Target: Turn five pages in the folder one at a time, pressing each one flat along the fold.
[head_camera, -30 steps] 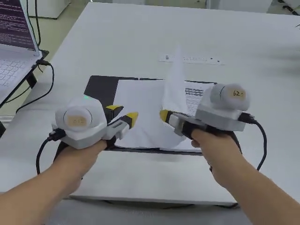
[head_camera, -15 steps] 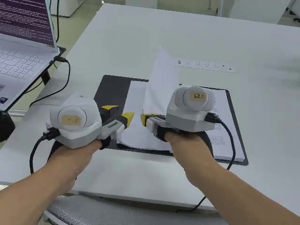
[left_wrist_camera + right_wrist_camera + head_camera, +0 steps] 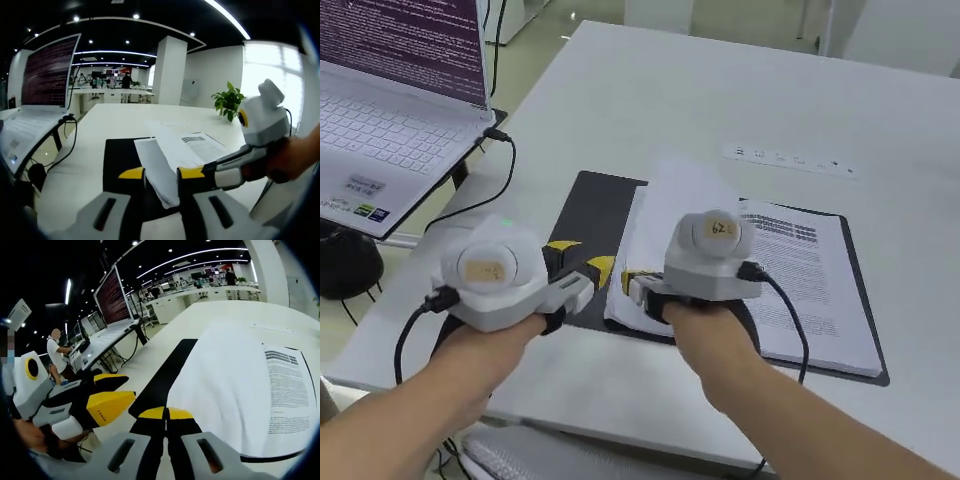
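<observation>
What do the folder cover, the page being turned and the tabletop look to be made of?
Folder cover: matte black, probably plastic or coated card; it lies flat and shows no gloss.
Page: thin white paper, bowing where the right gripper holds it up.
Tabletop: smooth white, likely laminate; it has a soft, even sheen and no grain.

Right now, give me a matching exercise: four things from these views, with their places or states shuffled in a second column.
Things:
1 laptop
2 power strip
3 left gripper
4 right gripper

Places or states:
A shut on the lifted page
B left of the folder
C jaws open
D beyond the folder's far edge

Pairs: 1-B, 2-D, 3-C, 4-A
</observation>
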`<state>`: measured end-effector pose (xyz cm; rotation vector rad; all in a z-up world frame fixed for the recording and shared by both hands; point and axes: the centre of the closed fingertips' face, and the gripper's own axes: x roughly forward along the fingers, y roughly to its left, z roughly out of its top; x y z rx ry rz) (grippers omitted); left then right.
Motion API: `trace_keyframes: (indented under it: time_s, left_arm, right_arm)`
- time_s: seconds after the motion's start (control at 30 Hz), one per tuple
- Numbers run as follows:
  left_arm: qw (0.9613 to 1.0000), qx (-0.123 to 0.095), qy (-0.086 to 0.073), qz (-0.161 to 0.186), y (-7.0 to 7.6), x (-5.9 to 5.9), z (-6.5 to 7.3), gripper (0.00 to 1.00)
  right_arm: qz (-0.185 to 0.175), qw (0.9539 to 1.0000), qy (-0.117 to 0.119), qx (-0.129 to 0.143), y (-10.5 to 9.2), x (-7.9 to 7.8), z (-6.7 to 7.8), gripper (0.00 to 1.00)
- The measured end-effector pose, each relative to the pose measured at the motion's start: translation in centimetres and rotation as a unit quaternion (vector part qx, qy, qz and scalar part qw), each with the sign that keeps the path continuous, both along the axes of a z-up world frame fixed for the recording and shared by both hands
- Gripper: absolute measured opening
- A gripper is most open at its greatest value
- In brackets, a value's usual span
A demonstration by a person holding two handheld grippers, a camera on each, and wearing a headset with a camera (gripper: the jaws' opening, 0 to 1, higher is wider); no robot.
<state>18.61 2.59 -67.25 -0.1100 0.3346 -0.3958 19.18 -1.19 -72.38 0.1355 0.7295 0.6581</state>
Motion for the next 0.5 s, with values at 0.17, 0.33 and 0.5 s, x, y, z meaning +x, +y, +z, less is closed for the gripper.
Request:
trace_keyframes:
  time_s: [0.17,0.33,0.5]
  left_arm:
    - [0.9999,0.002,0.010,-0.002,-0.1,-0.1,-0.7,0.23]
    - [0.9999,0.002,0.016,-0.005,-0.1,0.2,-1.6,0.23]
    - [0.9997,0.000,0.026,-0.001,-0.1,0.3,-2.2,0.23]
  right_arm:
    - [0.003,0.9998,0.013,-0.017,0.5,-0.1,-1.9,0.00]
    - [0.010,0.9991,0.020,-0.035,0.6,-0.3,-3.8,0.00]
    - [0.007,0.9988,0.032,-0.035,0.6,-0.7,-5.3,0.00]
